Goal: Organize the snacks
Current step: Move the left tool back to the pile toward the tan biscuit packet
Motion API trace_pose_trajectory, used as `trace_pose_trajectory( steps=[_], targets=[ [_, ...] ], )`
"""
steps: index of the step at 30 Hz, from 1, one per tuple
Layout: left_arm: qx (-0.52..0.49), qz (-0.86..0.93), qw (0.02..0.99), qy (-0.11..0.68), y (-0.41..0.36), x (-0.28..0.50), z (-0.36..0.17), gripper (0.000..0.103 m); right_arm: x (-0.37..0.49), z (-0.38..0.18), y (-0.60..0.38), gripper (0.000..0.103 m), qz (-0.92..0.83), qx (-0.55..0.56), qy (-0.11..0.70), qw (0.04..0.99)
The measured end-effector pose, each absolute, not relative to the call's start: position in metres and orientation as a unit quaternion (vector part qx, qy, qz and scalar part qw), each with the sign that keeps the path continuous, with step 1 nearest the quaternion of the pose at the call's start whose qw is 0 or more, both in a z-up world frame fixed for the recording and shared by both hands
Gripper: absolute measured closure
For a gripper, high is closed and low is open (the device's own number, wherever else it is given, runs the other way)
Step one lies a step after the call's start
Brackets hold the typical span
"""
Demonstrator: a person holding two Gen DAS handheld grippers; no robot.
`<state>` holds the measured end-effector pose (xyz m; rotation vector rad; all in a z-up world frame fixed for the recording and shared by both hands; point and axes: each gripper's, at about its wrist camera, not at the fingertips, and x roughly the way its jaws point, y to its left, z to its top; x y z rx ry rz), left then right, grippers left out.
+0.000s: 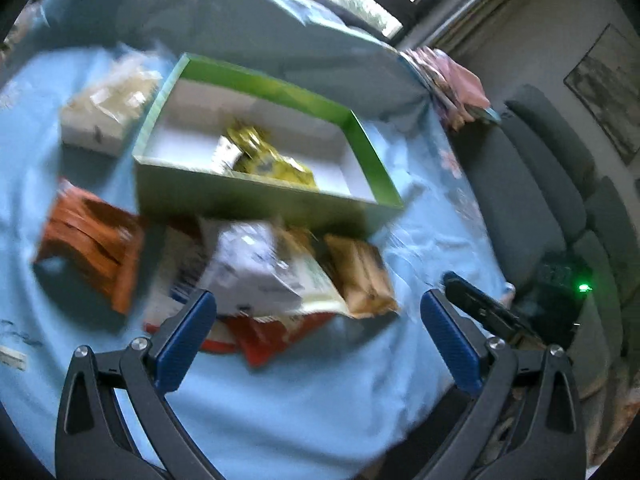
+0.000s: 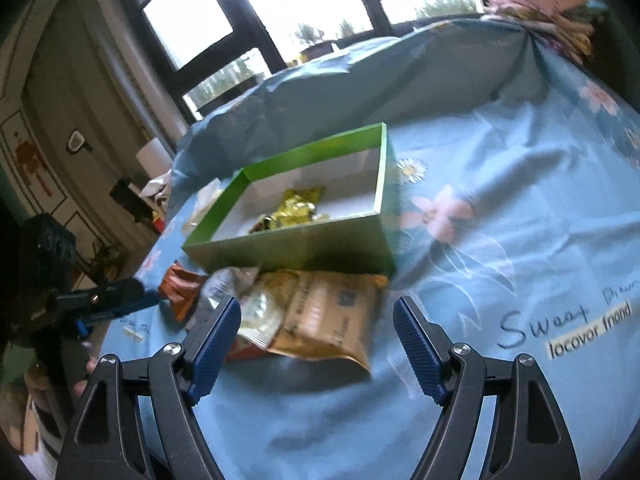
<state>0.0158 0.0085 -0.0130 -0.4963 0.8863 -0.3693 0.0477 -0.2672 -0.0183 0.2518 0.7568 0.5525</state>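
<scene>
Green box point(image 1: 256, 200) holding yellow packets point(image 1: 272, 160), snack pile point(image 2: 320, 312) beside it, both grippers point(image 1: 316, 328) point(image 2: 318, 344) spread empty, orange packet point(image 1: 92, 248) clearer from the left wrist.

Both fisheye views look forward and downward along their own blue-padded tongs, close above the worktop covered in light blue flowered cloth point(image 2: 500, 220). The left wrist view faces the green-walled, white-floored cardboard box point(image 1: 256, 168) from its left; the right wrist view from its right. Both share that box and the heap of snack packets point(image 2: 312, 312) before it.
</scene>
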Motion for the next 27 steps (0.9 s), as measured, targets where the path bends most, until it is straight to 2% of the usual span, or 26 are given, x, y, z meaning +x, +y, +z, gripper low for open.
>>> trace_pose_trajectory(
  steps=[20,25,27],
  targets=[
    [-0.208,-0.255,0.83,0.45,-0.058,0.074,-0.015,0.002,0.051,-0.057,-0.26,0.024,0.302,0.07,0.392,0.866],
    [-0.196,-0.266,0.819,0.47,-0.072,0.089,-0.022,0.009,0.053,-0.061,-0.256,0.024,0.31,0.056,0.391,0.865],
    [-0.2,-0.271,0.813,0.475,-0.075,0.093,-0.025,0.016,0.055,-0.062,-0.253,0.024,0.312,0.051,0.392,0.864]
  ],
)
